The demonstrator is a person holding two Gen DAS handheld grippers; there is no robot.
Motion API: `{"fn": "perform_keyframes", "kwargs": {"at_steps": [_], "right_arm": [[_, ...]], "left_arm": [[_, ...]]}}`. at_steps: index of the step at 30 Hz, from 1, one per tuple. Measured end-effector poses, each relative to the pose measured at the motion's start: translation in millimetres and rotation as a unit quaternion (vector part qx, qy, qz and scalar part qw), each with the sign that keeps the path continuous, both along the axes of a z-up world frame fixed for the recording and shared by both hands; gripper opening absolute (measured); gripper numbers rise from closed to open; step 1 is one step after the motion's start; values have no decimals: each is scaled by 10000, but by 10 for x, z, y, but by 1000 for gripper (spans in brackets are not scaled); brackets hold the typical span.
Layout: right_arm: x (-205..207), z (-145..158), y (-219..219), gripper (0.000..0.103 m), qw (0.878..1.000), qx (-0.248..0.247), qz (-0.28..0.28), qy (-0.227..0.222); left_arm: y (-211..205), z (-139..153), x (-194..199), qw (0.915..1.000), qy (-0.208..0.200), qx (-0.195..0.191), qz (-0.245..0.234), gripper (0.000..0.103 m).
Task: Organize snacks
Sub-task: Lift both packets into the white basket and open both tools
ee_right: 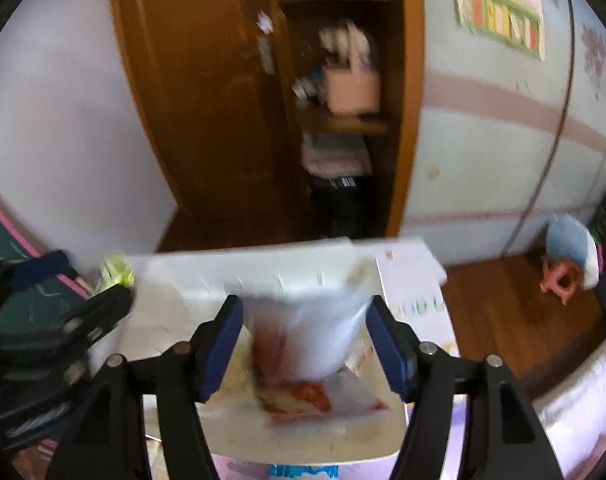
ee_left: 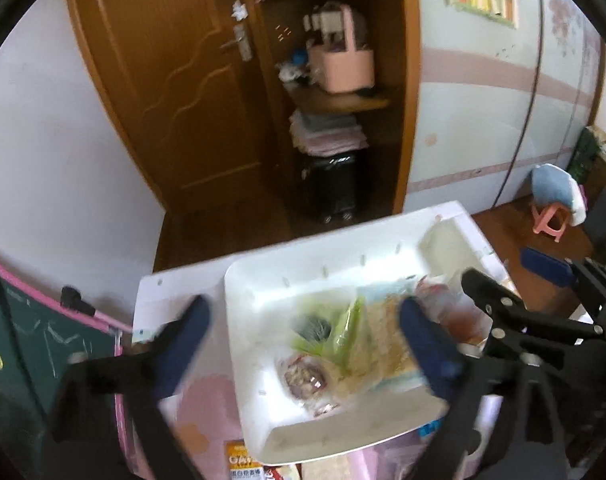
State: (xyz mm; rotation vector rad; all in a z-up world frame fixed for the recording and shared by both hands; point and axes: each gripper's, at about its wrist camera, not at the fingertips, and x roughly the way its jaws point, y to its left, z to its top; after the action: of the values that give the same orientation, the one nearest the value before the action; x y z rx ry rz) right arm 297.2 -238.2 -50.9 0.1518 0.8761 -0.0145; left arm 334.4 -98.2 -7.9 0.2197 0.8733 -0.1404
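White plastic fills the lower half of the left wrist view: a shallow bin (ee_left: 263,292) with slotted walls sits on a pale desk (ee_left: 171,292). Inside it lie several snack packets, among them a green-edged clear bag (ee_left: 343,328), a round brownish pack (ee_left: 305,376) and a beige packet (ee_left: 387,344) (all blurred, so any print is unreadable). The left gripper (ee_left: 305,336) hangs over the bin with its blue-padded jaws spread wide and nothing between them; they have no contact with any packet. At the right edge the right gripper (ee_left: 535,300) reaches in beside a reddish packet (ee_left: 459,324). An orange-labelled pack (ee_left: 241,462) lies on the desk just below the bin.

From the right wrist view, the right gripper (ee_right: 303,344) stands above the same bin (ee_right: 263,280), its jaws parted. A clear bag with red contents (ee_right: 303,344) lies between the pads, its pale upper part spanning most of the gap; blur hides whether the pads press on it. The bag's red lower end rests on the bin floor. At far left the left gripper (ee_right: 63,320) shows, with a yellow-green wrapper (ee_right: 115,268) just beyond it.
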Motion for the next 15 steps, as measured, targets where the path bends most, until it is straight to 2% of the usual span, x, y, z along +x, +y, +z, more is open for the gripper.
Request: {"fn": "perform_keyframes", "kwargs": {"at_steps": [3,8,15], "right_arm": [[-59,-141,2,88,9997,226,38,77],[-182,-79,71,89,9999,86,98,-58],[-366,165,83,89,9998,82,40,-195]], "left_arm": [[130,-145,-34,9997,202,-118,118,100],[260,-183,-127,9990,212,-253,296,100],[378,-2,-266,9985,34,-298,450,100]]}}
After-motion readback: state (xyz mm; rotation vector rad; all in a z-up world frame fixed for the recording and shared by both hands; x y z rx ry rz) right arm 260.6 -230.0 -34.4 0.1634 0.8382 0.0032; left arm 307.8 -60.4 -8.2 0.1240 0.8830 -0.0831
